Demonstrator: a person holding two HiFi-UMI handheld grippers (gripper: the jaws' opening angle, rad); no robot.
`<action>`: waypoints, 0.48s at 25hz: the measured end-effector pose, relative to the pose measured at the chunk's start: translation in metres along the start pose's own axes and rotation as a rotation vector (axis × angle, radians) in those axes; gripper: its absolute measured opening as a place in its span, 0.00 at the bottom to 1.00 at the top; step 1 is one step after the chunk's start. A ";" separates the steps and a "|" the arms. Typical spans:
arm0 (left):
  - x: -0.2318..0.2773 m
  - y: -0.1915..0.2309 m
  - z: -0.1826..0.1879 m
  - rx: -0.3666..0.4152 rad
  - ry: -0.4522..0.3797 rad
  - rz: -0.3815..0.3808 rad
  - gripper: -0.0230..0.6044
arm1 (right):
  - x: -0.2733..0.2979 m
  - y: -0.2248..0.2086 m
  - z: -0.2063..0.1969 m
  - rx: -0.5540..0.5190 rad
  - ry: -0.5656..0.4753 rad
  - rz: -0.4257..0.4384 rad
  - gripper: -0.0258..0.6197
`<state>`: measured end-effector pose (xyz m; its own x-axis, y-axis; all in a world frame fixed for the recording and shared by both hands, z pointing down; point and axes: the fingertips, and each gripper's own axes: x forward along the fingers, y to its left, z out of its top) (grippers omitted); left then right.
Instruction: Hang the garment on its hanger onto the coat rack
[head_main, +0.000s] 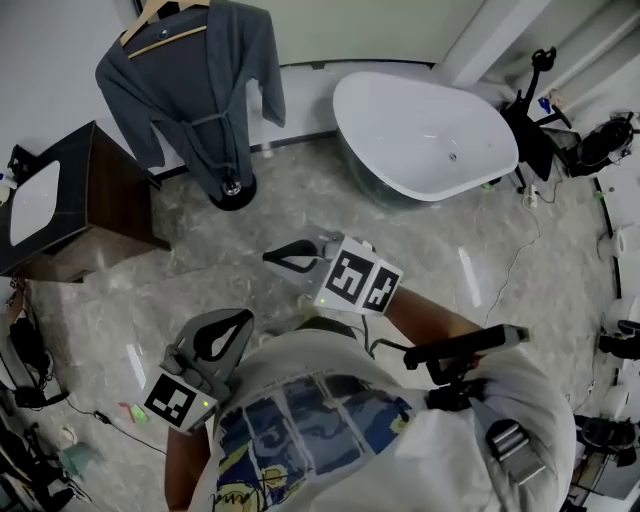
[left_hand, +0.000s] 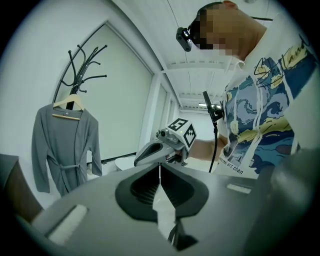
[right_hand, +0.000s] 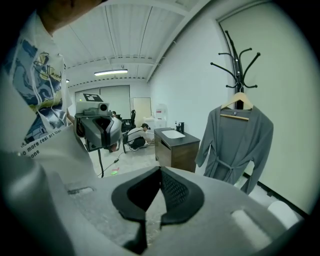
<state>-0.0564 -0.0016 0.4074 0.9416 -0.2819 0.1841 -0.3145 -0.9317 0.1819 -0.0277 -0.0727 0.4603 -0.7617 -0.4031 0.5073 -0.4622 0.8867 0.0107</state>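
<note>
We see the grey garment (head_main: 190, 95) hanging on its wooden hanger (head_main: 165, 25) from the coat rack (head_main: 232, 190) at the upper left of the head view. It is well apart from both hand-held grippers, which sit low in the centre of the frame, close to the person's printed shirt (head_main: 320, 420). The left gripper (head_main: 238, 322) has its jaws brought together on nothing. In its own view the garment (left_hand: 65, 150) hangs at the left of the frame, beyond the closed tips (left_hand: 160, 170). The right gripper (head_main: 280, 258) is likewise closed and empty. In its view we find the garment (right_hand: 239, 145) at the right of the frame, under the black prongs of the coat rack (right_hand: 239, 65), and far past the jaw tips (right_hand: 161, 172). A white bathtub (head_main: 430, 130) stands at the upper right of the head view and a dark vanity cabinet (head_main: 100, 210) at the left edge.
</note>
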 end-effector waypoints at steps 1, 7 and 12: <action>-0.004 -0.001 -0.002 0.002 -0.001 -0.004 0.05 | 0.001 0.005 0.001 -0.002 0.001 -0.001 0.04; -0.029 0.001 -0.012 -0.005 0.000 -0.019 0.05 | 0.016 0.025 0.007 -0.008 0.012 -0.013 0.04; -0.044 0.000 -0.018 -0.010 -0.006 -0.028 0.05 | 0.024 0.042 0.011 -0.015 0.019 -0.014 0.04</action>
<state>-0.0997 0.0151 0.4170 0.9508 -0.2572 0.1727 -0.2892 -0.9368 0.1967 -0.0705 -0.0479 0.4633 -0.7464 -0.4109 0.5236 -0.4655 0.8845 0.0306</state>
